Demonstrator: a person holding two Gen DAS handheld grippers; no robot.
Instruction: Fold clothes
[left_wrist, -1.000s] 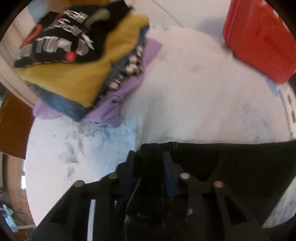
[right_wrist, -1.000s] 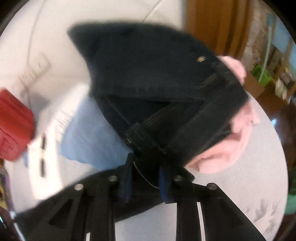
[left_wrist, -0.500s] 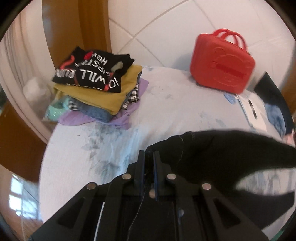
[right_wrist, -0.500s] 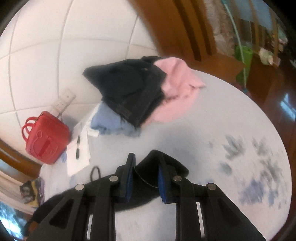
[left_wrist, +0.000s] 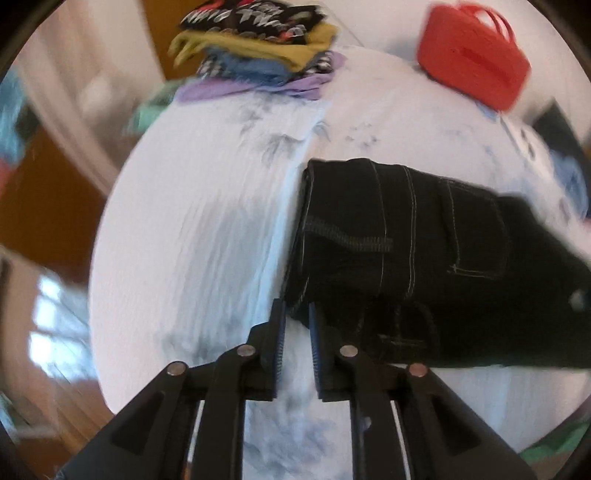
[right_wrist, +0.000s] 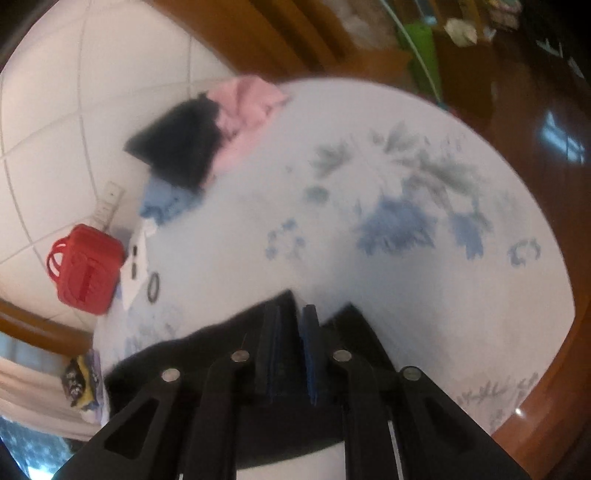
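The black jeans (left_wrist: 406, 258), stiff denim with pale topstitching, lie on the round printed tablecloth (left_wrist: 207, 240) at three o'clock of the left gripper (left_wrist: 295, 317), whose jaws stand narrowly apart, holding nothing; the right gripper (right_wrist: 291, 317) looks nearly closed over dark cloth, though I cannot tell whether it grips; heavy denim could spring open or slide on the smooth cloth.

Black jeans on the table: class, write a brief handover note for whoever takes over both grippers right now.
Left gripper: slightly open, empty, at the near edge of the black jeans.
Right gripper: fingers close together over the jeans; grip unclear.
Jeans lie folded on the white tablecloth.
Done: folded stack at the far left edge.
Left: finish the jeans, then the loose pile of pink, dark and blue clothes.
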